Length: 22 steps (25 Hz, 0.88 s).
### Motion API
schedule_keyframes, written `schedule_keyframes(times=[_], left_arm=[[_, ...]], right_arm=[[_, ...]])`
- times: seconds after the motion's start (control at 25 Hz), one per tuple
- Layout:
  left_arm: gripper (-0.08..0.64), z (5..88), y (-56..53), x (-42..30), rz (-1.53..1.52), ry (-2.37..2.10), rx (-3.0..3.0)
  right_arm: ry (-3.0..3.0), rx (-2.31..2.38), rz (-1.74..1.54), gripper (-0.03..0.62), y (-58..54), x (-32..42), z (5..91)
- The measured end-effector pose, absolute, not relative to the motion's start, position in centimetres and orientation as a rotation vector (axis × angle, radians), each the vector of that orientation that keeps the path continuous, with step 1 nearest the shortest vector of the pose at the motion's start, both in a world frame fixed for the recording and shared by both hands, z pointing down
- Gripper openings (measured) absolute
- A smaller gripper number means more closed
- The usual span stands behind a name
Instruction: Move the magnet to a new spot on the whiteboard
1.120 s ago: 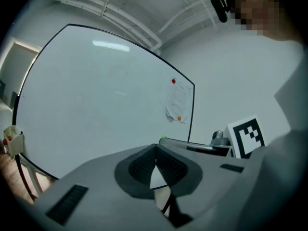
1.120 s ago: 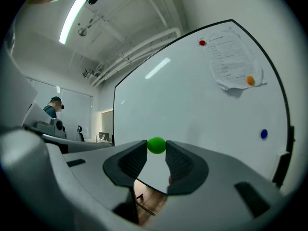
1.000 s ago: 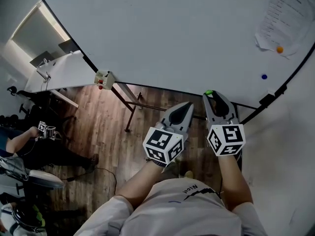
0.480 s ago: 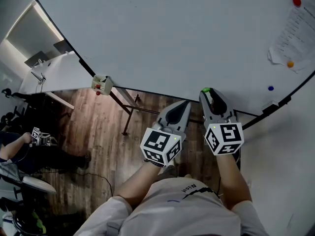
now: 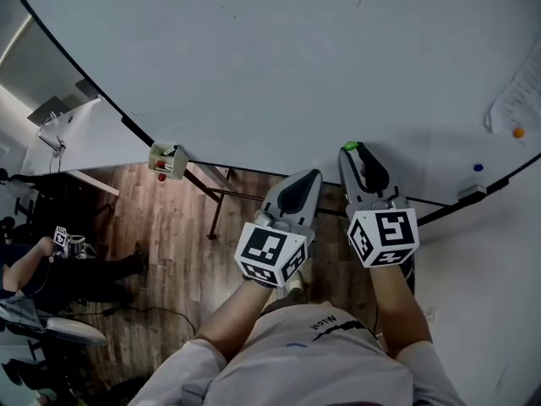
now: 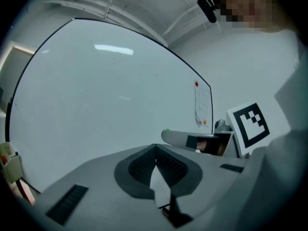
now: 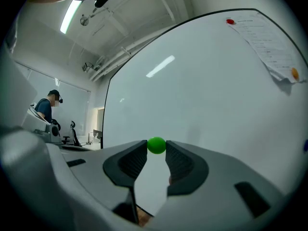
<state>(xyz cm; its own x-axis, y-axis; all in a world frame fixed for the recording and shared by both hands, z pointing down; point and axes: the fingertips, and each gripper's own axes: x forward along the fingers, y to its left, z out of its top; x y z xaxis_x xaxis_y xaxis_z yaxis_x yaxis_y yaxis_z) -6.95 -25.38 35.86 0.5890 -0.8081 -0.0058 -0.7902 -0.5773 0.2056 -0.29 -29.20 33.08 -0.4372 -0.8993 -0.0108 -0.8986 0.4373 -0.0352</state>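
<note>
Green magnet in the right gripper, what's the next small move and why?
Probably ease the right gripper forward until the green magnet meets the bare whiteboard ahead. The gripper is shut on the magnet at its tips, the board fills the view beyond it, and I cannot tell whether the magnet touches the board.

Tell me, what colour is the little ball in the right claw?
Bright green; the magnet shows best in the right gripper view.

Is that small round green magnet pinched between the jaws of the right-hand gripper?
Yes, the right gripper view shows the small round green magnet clamped at the tips of the right gripper.
</note>
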Motion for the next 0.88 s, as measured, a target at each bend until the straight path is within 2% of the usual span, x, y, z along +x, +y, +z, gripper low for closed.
schedule_keyframes(times=[0.44, 0.88], left_arm=[[0.011, 36.5, -28.5, -8.6, -0.139, -1.279, 2.656], [0.011, 36.5, -30.1, -9.8, -0.140, -1.244, 2.677]], right_arm=[[2.612, -1.924, 0.262, 0.129, -33.7, -1.9, 32.0], [2.556, -2.052, 0.229, 0.129, -36.5, -2.3, 32.2]])
